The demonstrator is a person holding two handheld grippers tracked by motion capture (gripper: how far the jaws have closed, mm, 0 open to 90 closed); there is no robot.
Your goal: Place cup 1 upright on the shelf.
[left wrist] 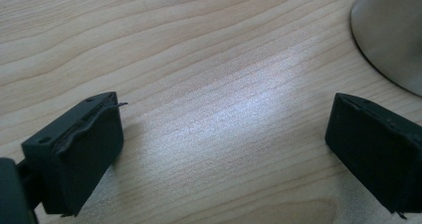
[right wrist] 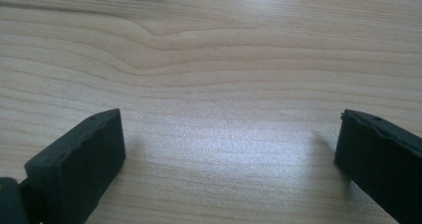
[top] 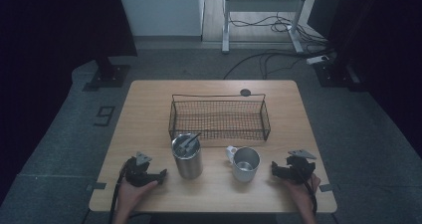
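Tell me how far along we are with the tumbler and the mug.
Nothing looks done: the tumbler and mug stand on the table before the wire basket. Left gripper and right gripper rest open, holding nothing. Any handling of both remains.

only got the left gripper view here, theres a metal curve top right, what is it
Observer: That is the foot of a tall steel tumbler, standing just beside the left gripper, whose jaws stand open.
Operator: anything inside it
Observer: Yes, in the high view a dark utensil leans inside the tumbler; I cannot tell what kind.
Operator: what else is on the table
Observer: A steel mug with a white handle stands to the tumbler's right, and a black wire basket sits behind both.
Operator: wheres the other gripper
Observer: The right gripper rests on the table just right of the mug, jaws open with nothing between them.
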